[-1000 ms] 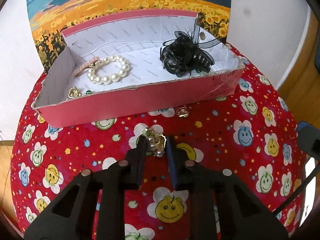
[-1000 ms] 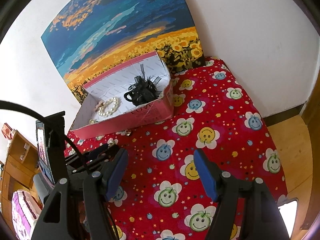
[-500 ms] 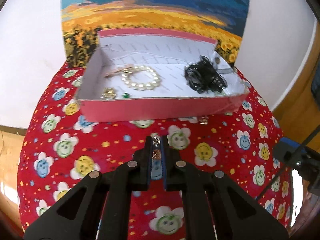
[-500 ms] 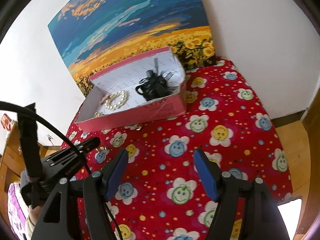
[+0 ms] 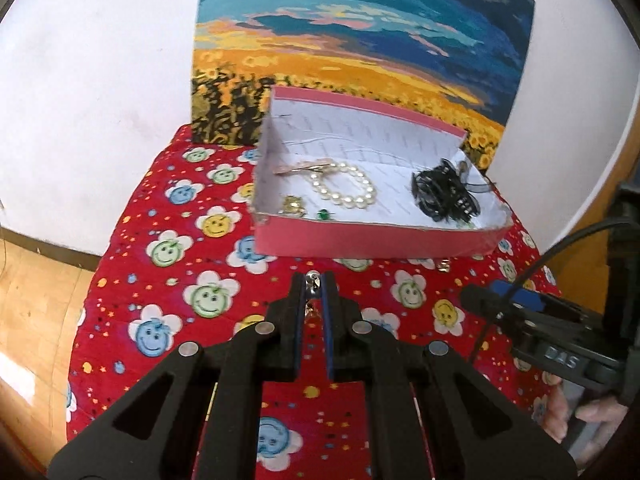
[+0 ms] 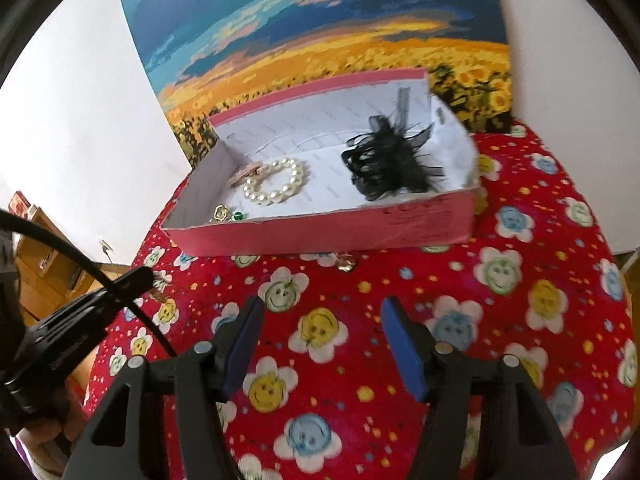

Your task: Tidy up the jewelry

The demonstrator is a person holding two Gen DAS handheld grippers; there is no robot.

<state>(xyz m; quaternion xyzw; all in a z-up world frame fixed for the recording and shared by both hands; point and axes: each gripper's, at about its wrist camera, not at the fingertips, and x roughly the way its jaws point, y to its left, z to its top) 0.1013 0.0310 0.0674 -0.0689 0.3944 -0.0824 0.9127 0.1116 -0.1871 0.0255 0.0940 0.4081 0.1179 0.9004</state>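
My left gripper (image 5: pixel 313 280) is shut on a small gold and pearl brooch (image 5: pixel 311 282), held above the red cloth in front of the pink box (image 5: pixel 360 240). The box holds a pearl bracelet (image 5: pixel 344 188), a black hair clip (image 5: pixel 444 196), a gold piece (image 5: pixel 293 205) and a green bead (image 5: pixel 322 213). My right gripper (image 6: pixel 322 312) is open and empty above the cloth, in front of the box (image 6: pixel 320 232). A small gold earring (image 6: pixel 345 266) lies on the cloth by the box's front wall; it also shows in the left wrist view (image 5: pixel 442 266).
The round table wears a red smiley-flower cloth (image 6: pixel 520 320). A sunflower painting (image 5: pixel 360 60) leans on the white wall behind the box. Wooden floor (image 5: pixel 32 280) lies left. My left gripper shows in the right wrist view (image 6: pixel 154 280).
My left gripper shut on the brooch, lifted it off the cloth and swung left. My right gripper moved closer to the box, still open.
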